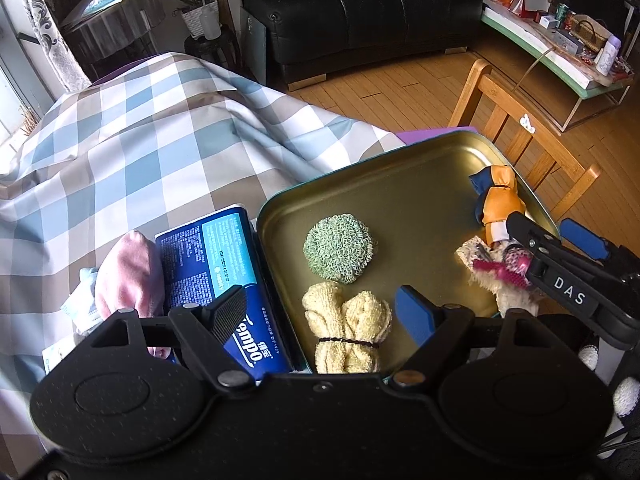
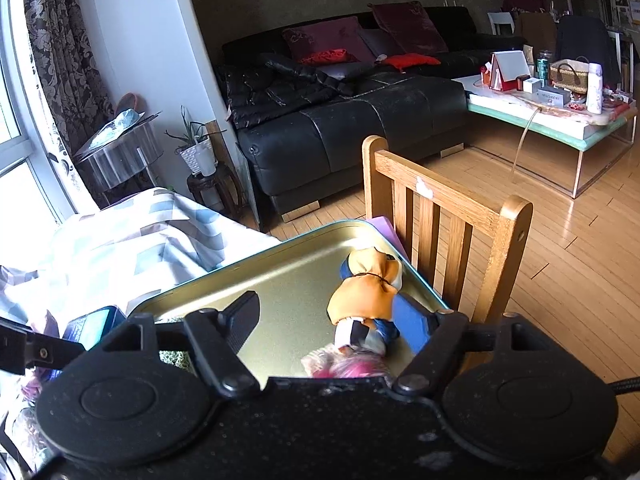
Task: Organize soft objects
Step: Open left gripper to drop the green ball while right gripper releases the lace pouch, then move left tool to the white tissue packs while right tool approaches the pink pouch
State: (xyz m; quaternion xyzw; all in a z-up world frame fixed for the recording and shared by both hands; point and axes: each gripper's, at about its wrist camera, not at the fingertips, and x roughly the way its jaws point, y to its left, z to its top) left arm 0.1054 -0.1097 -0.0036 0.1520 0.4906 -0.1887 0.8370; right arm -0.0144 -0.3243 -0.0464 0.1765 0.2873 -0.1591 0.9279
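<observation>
Both claws over gold tin tray [image 1: 400,184].
Left claw [image 1: 324,316] wide above bundled yellow towel [image 1: 346,330]; right claw [image 2: 332,320] wide around orange doll [image 2: 366,292].

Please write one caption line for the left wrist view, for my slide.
Open left gripper above gold tin tray holding green scrubber, tied towel and doll.

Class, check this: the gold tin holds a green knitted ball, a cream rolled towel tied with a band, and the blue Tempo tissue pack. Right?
Not quite. The green knitted ball and cream rolled towel lie in the gold tin, but the Tempo tissue pack lies outside, beside its left wall, as the left wrist view shows.
</observation>
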